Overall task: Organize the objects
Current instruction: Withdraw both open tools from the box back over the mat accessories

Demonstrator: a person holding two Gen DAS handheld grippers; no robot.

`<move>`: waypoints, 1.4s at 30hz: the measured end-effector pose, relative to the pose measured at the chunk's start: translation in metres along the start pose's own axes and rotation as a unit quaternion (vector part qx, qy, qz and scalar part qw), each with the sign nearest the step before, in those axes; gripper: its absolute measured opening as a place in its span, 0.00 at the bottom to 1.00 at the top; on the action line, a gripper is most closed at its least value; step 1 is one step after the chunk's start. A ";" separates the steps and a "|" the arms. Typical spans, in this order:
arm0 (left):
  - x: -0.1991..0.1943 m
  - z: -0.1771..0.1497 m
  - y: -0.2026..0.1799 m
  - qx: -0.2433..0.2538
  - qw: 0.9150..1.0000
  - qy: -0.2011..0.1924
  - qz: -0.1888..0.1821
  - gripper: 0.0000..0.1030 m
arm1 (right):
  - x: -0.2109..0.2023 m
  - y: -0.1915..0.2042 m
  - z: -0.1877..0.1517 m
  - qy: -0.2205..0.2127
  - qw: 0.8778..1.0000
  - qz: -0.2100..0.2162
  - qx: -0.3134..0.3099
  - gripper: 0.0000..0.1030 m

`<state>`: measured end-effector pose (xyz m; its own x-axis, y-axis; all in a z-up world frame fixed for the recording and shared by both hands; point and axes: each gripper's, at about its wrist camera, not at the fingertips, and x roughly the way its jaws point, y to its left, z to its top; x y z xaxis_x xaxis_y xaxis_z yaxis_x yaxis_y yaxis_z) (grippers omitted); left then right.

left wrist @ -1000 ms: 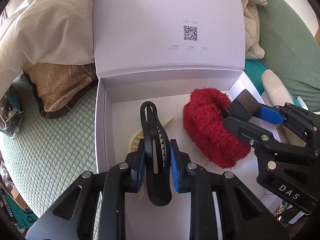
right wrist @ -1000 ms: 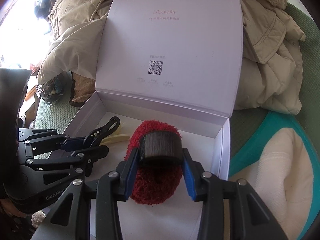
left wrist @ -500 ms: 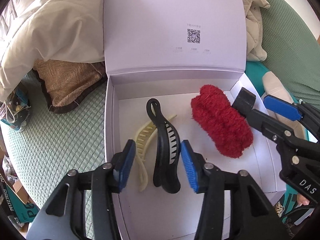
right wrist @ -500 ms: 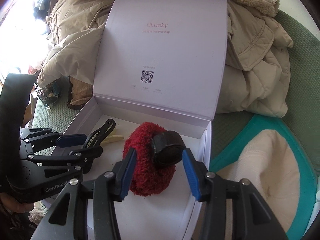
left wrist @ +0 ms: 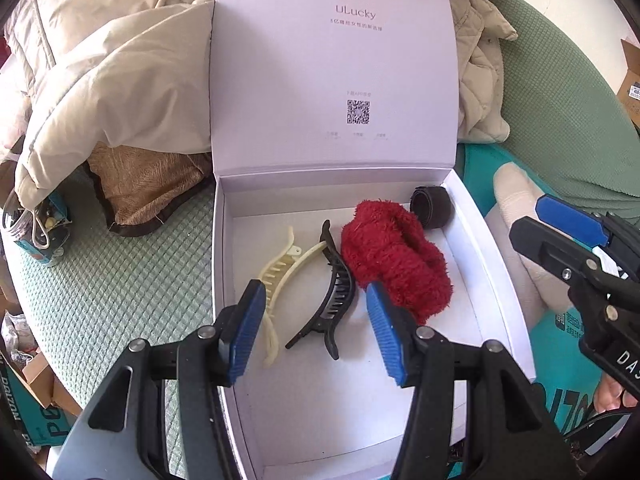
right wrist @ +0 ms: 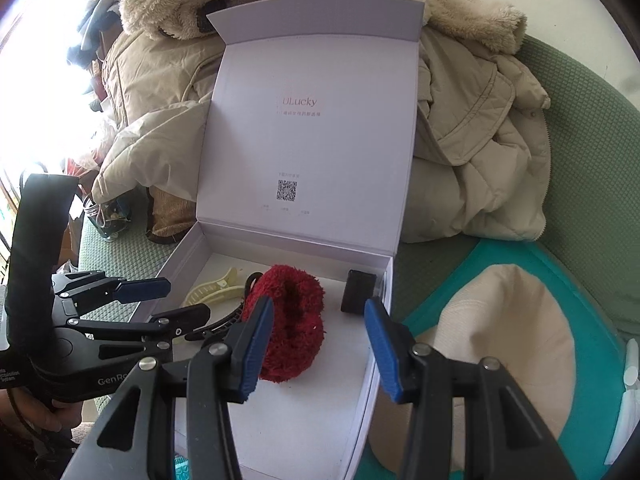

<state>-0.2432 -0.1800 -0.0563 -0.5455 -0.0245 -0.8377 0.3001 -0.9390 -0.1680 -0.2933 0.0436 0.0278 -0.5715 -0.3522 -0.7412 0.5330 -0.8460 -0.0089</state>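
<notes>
Step judged: release after placing, both items already down inside the open pale lilac cardboard box with upright hinged lid (left wrist: 472,240), resting on a green quilted sofa cushion (left wrist: 120,280).

Inside the box, largest to smallest: fluffy red plush scrunchie (left wrist: 396,252) right of centre; black plastic claw hair clip (left wrist: 334,292) just left of it, touching or nearly so; cream plastic claw hair clip (left wrist: 280,276) beside the black one, partly under it; dark brown rolled band (left wrist: 432,212) standing in the far right corner against the wall, apart from the scrunchie.

Left gripper (left wrist: 316,324) partly open, blue pads clear of the black clip lying below and between them, nothing held. Right gripper (right wrist: 316,344) likewise partly open and empty, hovering above the box's right side.

Compared with one second earlier: black clip then clamped upright in the left gripper, now lying flat; brown band then pinched in the right gripper over the scrunchie, now dropped in the corner. Both grippers raised and drawn back.

Next move judged: withdraw fully from the box, then locate any remaining loose item or close the lid; none clearly visible outside.
</notes>
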 end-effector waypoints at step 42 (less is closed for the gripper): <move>-0.303 -0.086 -0.037 0.071 0.989 -0.129 0.022 0.65 | -0.241 0.059 -0.051 -0.112 0.993 -0.022 0.004 0.47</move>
<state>-0.0219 -0.1084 0.1590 -0.7213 -0.1361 -0.6792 0.2246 -0.9735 -0.0435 -0.0924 0.0993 0.1717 -0.7192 -0.3936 -0.5725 0.4995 -0.8657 -0.0323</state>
